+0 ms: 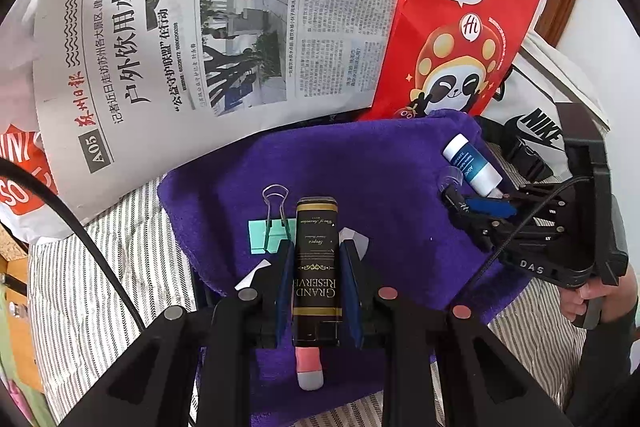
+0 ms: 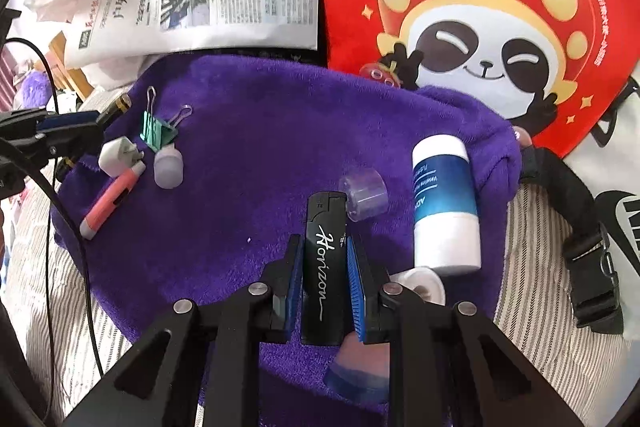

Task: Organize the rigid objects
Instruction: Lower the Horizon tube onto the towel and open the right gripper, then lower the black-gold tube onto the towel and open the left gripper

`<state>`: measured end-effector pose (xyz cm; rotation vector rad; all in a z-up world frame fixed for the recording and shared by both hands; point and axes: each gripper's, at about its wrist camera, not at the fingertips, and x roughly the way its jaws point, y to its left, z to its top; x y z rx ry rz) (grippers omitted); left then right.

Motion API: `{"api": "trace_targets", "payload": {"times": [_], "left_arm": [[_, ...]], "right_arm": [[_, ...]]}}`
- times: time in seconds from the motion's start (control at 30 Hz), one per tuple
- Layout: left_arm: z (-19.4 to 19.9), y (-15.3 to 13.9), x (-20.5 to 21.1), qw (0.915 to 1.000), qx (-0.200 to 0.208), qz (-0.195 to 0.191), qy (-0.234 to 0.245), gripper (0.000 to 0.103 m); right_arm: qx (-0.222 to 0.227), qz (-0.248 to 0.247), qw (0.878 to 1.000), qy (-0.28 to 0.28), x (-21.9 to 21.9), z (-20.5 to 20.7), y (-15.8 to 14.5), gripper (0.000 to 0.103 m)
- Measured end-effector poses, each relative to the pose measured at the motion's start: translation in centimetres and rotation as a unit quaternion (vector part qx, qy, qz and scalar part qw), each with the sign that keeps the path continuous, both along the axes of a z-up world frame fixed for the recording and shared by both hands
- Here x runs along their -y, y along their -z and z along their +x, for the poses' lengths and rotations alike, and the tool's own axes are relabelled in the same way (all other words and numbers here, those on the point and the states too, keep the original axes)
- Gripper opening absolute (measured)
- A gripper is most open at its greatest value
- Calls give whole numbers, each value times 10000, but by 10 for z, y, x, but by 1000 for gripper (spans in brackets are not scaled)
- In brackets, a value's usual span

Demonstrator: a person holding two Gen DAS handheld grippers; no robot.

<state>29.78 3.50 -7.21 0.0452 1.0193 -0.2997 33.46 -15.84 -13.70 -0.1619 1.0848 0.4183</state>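
A purple towel [image 1: 392,163] lies over striped bedding. My left gripper [image 1: 317,247] is shut on a black and gold "Grand Reserve" tin [image 1: 317,267], held above the towel. Beside its fingers lie a green binder clip [image 1: 272,223], a white plug [image 1: 356,239] and a pink marker [image 1: 310,363]. My right gripper [image 2: 324,247] is shut on a black "Horizon" lighter [image 2: 324,267]. A clear cap [image 2: 364,197] and a blue and white bottle [image 2: 446,203] lie just beyond it. The left gripper [image 2: 80,123] shows at the towel's left edge.
A newspaper [image 1: 224,27] and a red panda paper bag [image 2: 480,27] stand behind the towel. A white Nike bag [image 1: 536,131] and a black strap buckle [image 2: 596,287] lie to the right. A lavender marker cap [image 2: 169,169] rests by the clip.
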Motion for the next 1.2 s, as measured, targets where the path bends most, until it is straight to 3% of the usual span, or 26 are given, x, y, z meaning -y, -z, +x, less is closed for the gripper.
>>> {"api": "trace_targets", "payload": {"times": [0.5, 0.9, 1.2], "left_arm": [[3, 18, 10, 9994, -232, 165, 178, 23], [3, 32, 19, 9977, -429, 460, 270, 23], [1, 40, 27, 9953, -558, 709, 350, 23]], "right_arm": [[-239, 278, 9993, 37, 23, -2, -5, 23], [181, 427, 9989, 72, 41, -9, -41, 30], [182, 400, 9989, 129, 52, -10, -45, 33]]}}
